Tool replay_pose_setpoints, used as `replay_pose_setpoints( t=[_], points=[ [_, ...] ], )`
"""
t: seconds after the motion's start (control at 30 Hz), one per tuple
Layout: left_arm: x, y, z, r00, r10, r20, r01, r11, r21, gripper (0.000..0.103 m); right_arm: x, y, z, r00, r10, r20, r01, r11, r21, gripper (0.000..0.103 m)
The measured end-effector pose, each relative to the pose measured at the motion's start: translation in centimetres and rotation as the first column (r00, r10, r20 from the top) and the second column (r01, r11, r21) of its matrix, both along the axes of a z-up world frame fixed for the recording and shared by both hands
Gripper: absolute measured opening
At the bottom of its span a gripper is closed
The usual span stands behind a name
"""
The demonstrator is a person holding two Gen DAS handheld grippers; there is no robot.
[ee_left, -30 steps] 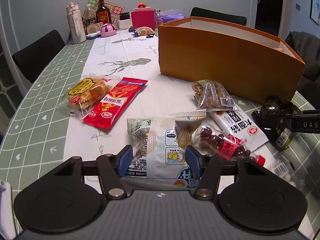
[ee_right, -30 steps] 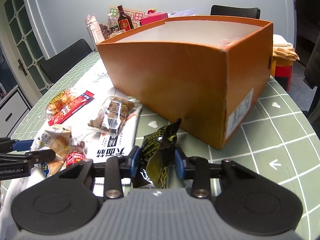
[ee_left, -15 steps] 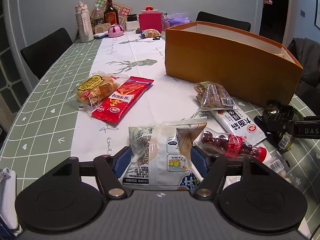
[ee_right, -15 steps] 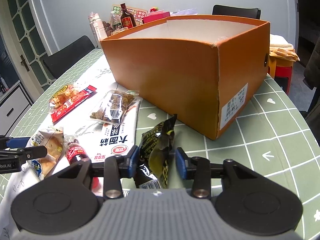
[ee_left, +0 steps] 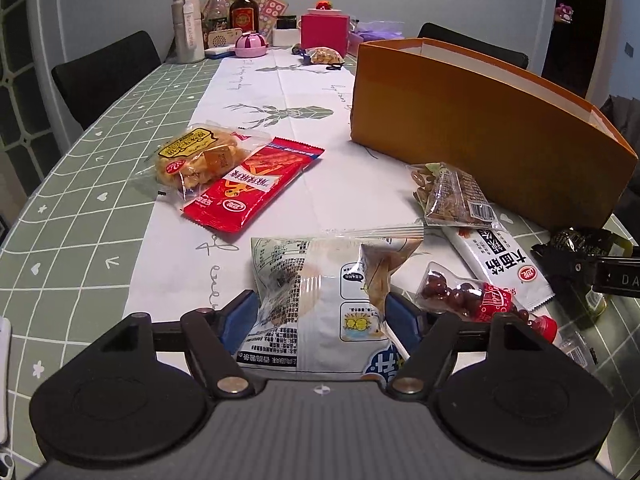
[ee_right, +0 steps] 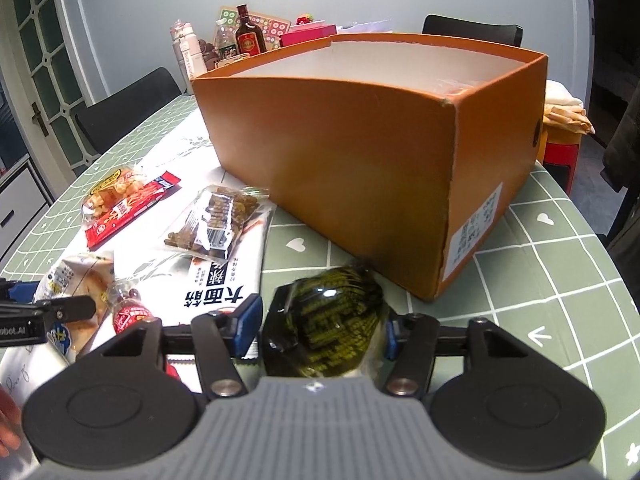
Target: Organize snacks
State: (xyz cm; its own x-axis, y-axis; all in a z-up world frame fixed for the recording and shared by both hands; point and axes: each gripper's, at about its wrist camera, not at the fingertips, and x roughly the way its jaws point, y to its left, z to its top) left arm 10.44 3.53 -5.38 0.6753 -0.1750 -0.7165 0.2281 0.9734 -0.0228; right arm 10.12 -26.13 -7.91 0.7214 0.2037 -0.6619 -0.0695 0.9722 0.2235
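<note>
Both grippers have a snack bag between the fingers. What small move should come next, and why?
Probably lift the right gripper with its black snack bag toward the open orange box: the bag sits between its fingers, and the box stands just ahead, near.

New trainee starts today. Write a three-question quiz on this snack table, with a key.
1. True or false: the left gripper holds the white snack bag.
2. What sits between the right gripper's jaws? A) red packet B) black-and-yellow packet C) bottle
3. Fill in: the clear nut bag lies partly on the long ____ packet.

Key: 1 true; 2 B; 3 white.
</note>
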Motion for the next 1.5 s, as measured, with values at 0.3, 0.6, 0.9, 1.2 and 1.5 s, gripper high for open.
replay_pose_setpoints(
  t=[0.3, 0.6, 0.9, 1.2, 1.5],
  points=[
    [0.2, -0.6, -0.6, 0.998, -0.013, -0.06, 0.014, 1.0, 0.018, 0.086, 0.0, 0.1, -0.2, 1.0, 0.016, 0.016, -0.015, 1.0, -0.019, 0.054],
    [-0.6, -0.4, 0.0, 0.999, -0.029, -0.031, 0.03, 0.999, 0.033, 0.079, -0.3, -0.4, 0.1, 1.0, 0.008, 0.003, -0.008, 1.0, 0.0, 0.052],
    [-1.1, 0.3, 2.3, 0.999, -0.036, 0.004, 0.036, 0.999, 0.004, 0.078, -0.9, -0.5, 1.7, 1.0, 0.015, 0.027, -0.015, 1.0, 0.006, 0.051],
    [-1.1, -0.5, 5.6, 0.995, -0.066, 0.071, 0.065, 0.998, 0.011, 0.078, -1.7, -0.3, 4.9, 0.996, 0.056, 0.07, -0.056, 0.998, -0.005, 0.051],
    [0.2, -3.2, 7.4, 0.987, -0.126, 0.099, 0.125, 0.992, 0.015, 0.078, -1.5, -1.3, 8.5, 0.989, 0.105, 0.1, -0.107, 0.994, 0.013, 0.051]
  ],
)
